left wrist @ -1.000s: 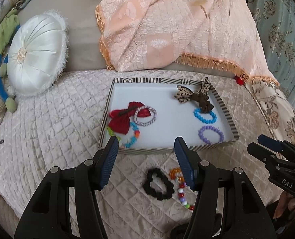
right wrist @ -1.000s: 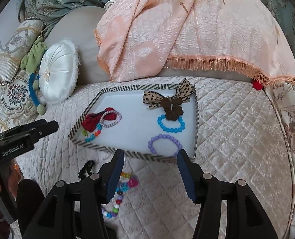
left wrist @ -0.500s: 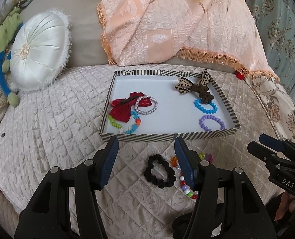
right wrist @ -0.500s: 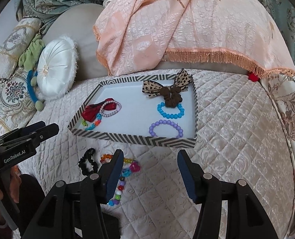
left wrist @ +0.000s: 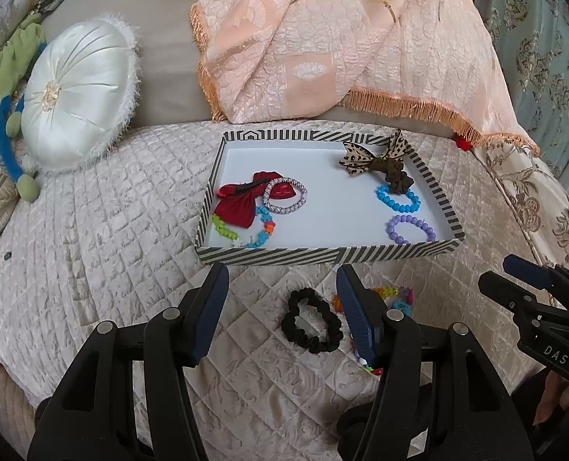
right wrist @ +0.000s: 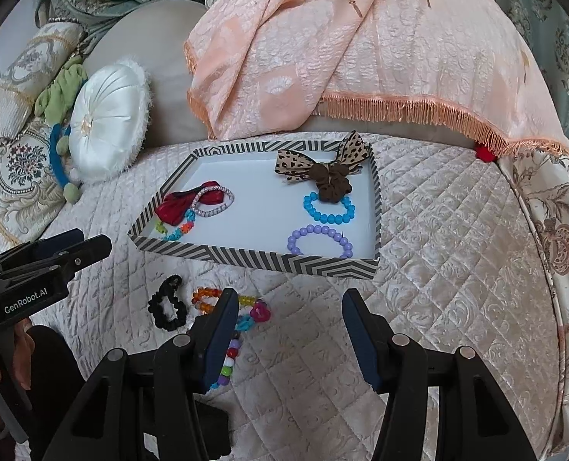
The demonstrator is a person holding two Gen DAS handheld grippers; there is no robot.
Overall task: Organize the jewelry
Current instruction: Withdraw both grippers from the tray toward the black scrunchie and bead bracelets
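Note:
A striped tray (left wrist: 323,255) (right wrist: 253,260) sits on the quilted cushion. It holds a red bow (left wrist: 238,201), a pink-white bracelet (left wrist: 285,200), a multicoloured bracelet (left wrist: 246,232), a leopard bow with brown scrunchie (left wrist: 376,161), a blue bead bracelet (left wrist: 397,200) and a purple bead bracelet (left wrist: 411,228). In front of the tray lie a black scrunchie (left wrist: 310,325) (right wrist: 168,309) and colourful bead strands (right wrist: 242,315) (left wrist: 396,296). My left gripper (left wrist: 282,280) is open and empty just above the scrunchie. My right gripper (right wrist: 290,305) is open and empty in front of the tray.
A round white satin pillow (left wrist: 77,94) leans at the back left beside green and blue soft items (left wrist: 12,73). A peach fringed throw (left wrist: 342,38) drapes the backrest behind the tray. The cushion edge curves down at the right (right wrist: 534,230).
Both grippers have pulled back and risen from the tray, so the black scrunchie and bead strands in front of it show more fully. Both stay open and empty.

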